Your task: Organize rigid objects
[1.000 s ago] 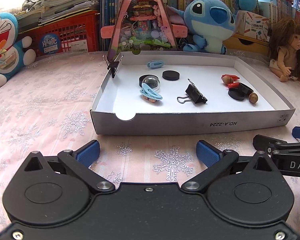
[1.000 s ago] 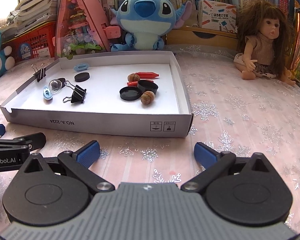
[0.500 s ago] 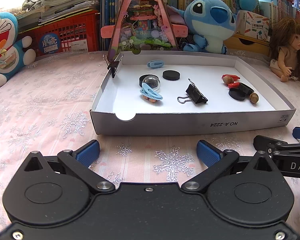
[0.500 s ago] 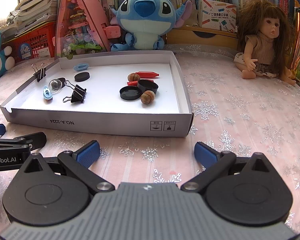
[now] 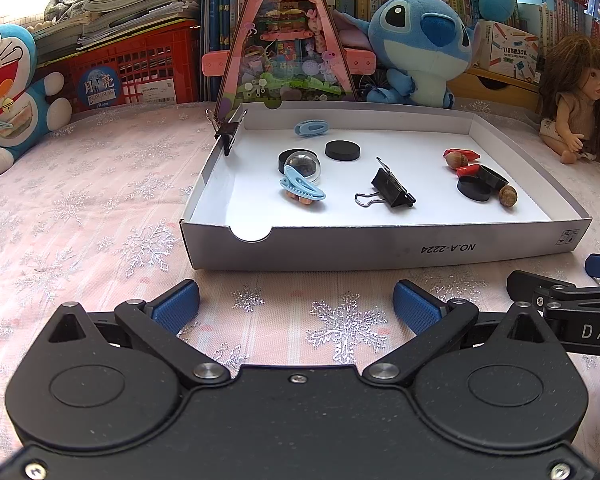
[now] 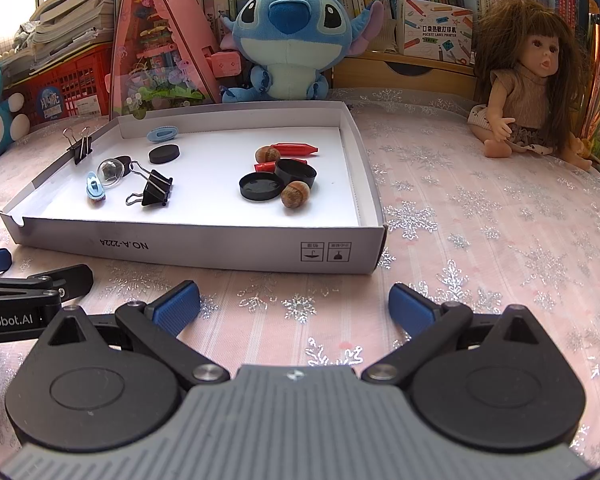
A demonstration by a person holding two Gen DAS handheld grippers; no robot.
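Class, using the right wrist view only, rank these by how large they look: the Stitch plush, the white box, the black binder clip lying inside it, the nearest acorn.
1. white box
2. Stitch plush
3. black binder clip
4. acorn; it looks close to the clip body, so this last pair is unsure.

A counter (image 6: 480,216) draped in pink snowflake cloth carries a shallow white box (image 6: 204,246). A Stitch plush (image 6: 288,36), doll (image 6: 528,92) and Doraemon plush (image 5: 8,92) sit farther back.

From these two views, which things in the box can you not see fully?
- Black cap, left wrist view: mostly hidden behind the clear dome.
- Short red piece, right wrist view: its right part is covered by the black cup.
- Small orange thing, left wrist view: under the blue clip, too small to identify.
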